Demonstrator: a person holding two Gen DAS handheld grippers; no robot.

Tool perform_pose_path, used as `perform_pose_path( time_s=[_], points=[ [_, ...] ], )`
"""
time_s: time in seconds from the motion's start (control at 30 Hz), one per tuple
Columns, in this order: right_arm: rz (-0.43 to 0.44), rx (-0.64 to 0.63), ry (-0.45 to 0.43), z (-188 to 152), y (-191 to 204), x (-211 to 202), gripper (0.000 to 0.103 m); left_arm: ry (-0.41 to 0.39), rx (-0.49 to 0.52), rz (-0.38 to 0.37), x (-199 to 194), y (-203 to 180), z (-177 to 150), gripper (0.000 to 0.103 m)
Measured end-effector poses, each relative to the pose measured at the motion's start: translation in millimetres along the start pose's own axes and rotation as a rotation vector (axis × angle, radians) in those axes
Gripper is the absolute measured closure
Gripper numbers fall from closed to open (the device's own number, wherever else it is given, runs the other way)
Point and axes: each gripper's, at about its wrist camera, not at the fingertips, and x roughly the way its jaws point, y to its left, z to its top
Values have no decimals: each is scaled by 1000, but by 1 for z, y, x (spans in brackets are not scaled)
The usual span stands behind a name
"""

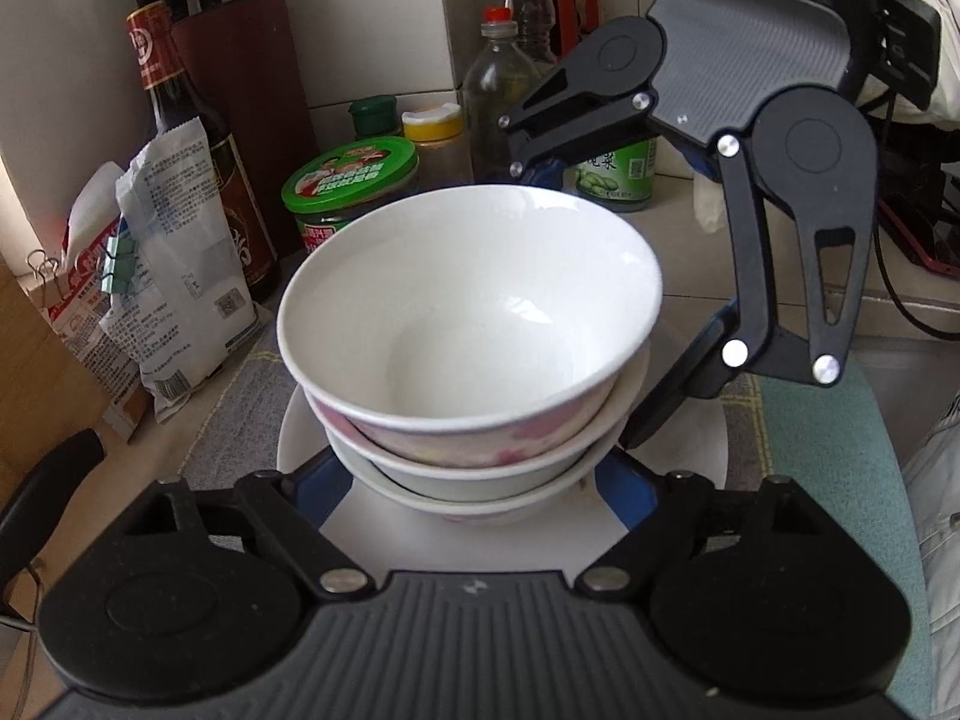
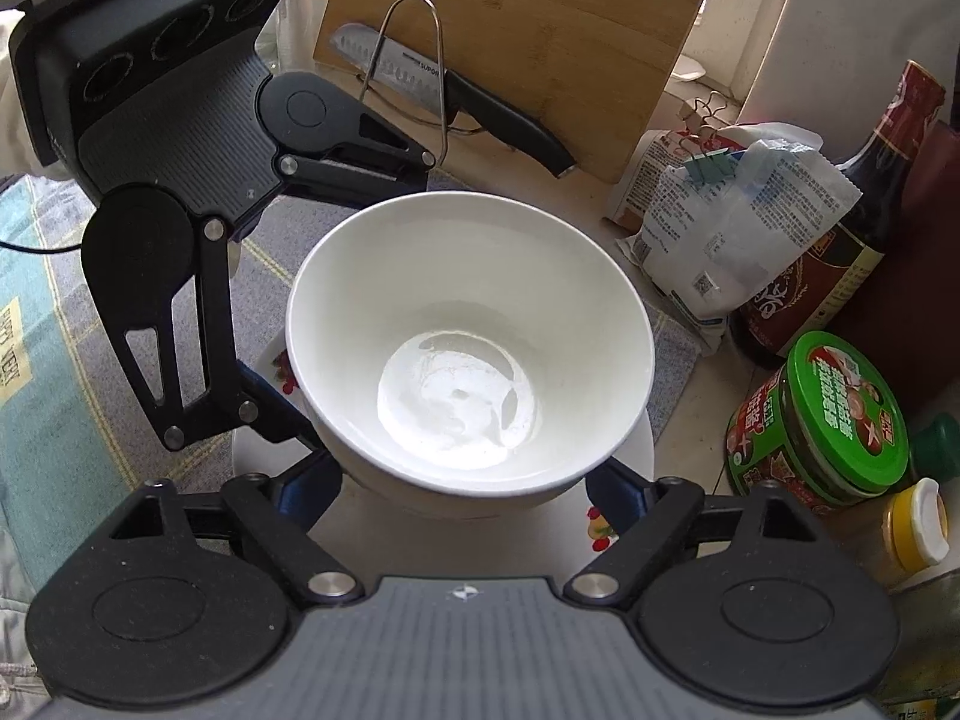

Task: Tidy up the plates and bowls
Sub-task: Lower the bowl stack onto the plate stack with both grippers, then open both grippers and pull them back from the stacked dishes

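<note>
A stack of three white bowls point(image 1: 474, 324) with pink patterns sits on a white plate point(image 1: 696, 450). In the left wrist view my left gripper point(image 1: 474, 480) is open, its blue-padded fingers spread either side of the stack's base. The right gripper point(image 1: 600, 300) reaches in from the upper right, open around the stack. In the right wrist view the top bowl point(image 2: 468, 348) fills the centre, my right gripper point(image 2: 462, 480) is open around it, and the left gripper point(image 2: 336, 312) enters from the upper left. The plate point(image 2: 624, 462) shows a fruit pattern. Fingertips are hidden by the bowls.
A green-lidded jar point(image 1: 351, 180), sauce bottle point(image 1: 180, 138), clipped bags point(image 1: 162, 276) and several bottles point(image 1: 498, 96) crowd behind the stack. A knife point(image 2: 456, 96) on a wire rack leans at a wooden board point(image 2: 516, 30). A patterned mat point(image 2: 54, 324) lies under the plate.
</note>
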Motion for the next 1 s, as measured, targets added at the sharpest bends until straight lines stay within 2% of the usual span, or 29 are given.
perform_pose_path(
  time_s=[0.13, 0.17, 0.27, 0.37, 0.47, 0.6, 0.63, 0.7, 0.77, 0.83, 1.0],
  points=[
    [-6, 12, -28, 1, 0, -5, 1, -25, -7, 41, -7, -6, 0, 6],
    [-5, 14, -30, 1, 0, -6, 1, -35, -22, 59, -11, -6, -2, 3],
    [-12, 24, -39, -3, 0, -9, 0, -74, -82, 128, -26, -8, -7, 3],
    [-19, 62, -42, -8, -1, -14, 0, -125, -168, 246, -51, -17, -11, 3],
    [-54, 102, -43, -12, 2, -22, 0, -222, -237, 407, -84, -32, -13, 1],
    [-123, 211, -14, -10, 12, -31, 0, -242, -344, 613, -103, -44, -13, 1],
    [-147, 252, -15, -10, 15, -34, 0, -238, -363, 613, -106, -45, -14, 1],
    [-191, 350, -13, -11, 24, -40, 0, -231, -438, 553, -111, -43, -19, 1],
    [-256, 442, -15, -14, 38, -48, 0, -176, -522, 514, -111, -43, -23, 1],
    [-331, 536, -9, -16, 54, -57, 0, -117, -587, 509, -111, -47, -26, 1],
    [-436, 706, -13, -19, 96, -81, 0, -56, -647, 553, -132, -74, -28, 1]
  ],
)
